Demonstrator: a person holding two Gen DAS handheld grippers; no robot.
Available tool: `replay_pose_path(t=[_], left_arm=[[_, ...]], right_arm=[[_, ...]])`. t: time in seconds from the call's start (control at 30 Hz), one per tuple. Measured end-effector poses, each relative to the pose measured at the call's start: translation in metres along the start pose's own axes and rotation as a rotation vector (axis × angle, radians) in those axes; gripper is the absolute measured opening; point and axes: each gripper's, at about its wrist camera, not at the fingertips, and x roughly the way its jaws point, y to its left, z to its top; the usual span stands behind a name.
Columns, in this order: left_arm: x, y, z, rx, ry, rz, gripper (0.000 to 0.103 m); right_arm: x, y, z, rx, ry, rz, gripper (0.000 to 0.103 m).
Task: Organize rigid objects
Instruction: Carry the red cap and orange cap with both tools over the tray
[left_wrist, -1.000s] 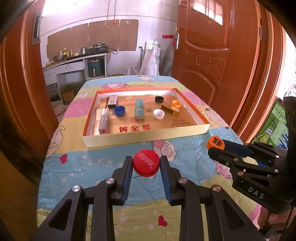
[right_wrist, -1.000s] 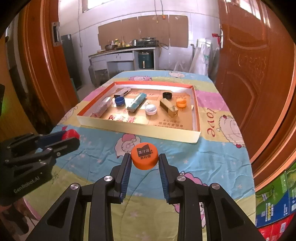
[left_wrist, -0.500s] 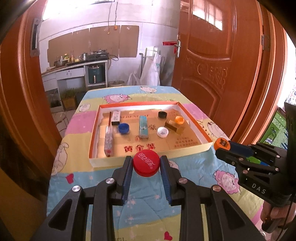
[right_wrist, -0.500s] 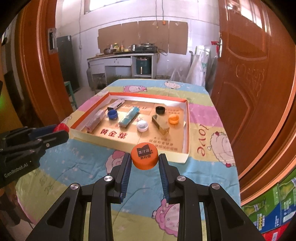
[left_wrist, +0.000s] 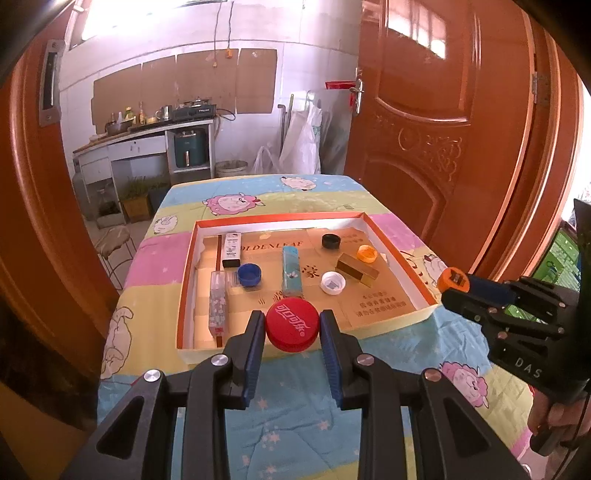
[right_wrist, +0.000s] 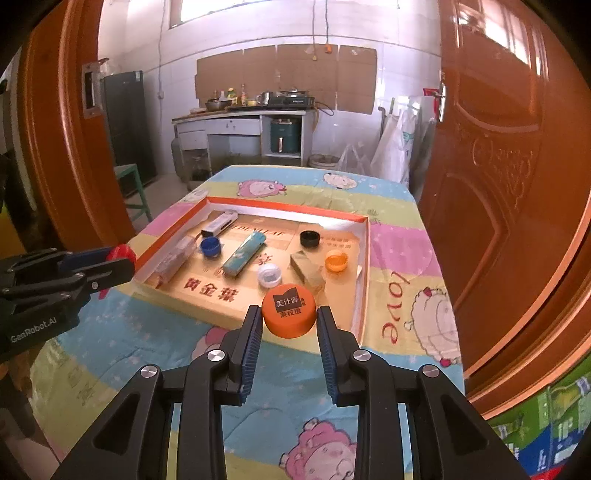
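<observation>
Left wrist: L tool (left_wrist: 292, 332) grips red cap (left_wrist: 292, 325).

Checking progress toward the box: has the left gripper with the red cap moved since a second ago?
Yes. The left gripper has carried the red cap forward, from short of the box's near wall to over it.
</observation>
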Motion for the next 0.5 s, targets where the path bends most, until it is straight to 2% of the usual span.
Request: replay_pose_path(t=[0.5], left_arm=[[0.048,0.008,0.014,-0.004,0.063,0.001,0.031]], right_arm=[[0.042,-0.013,0.026,-0.021,0.028,0.017,0.031]])
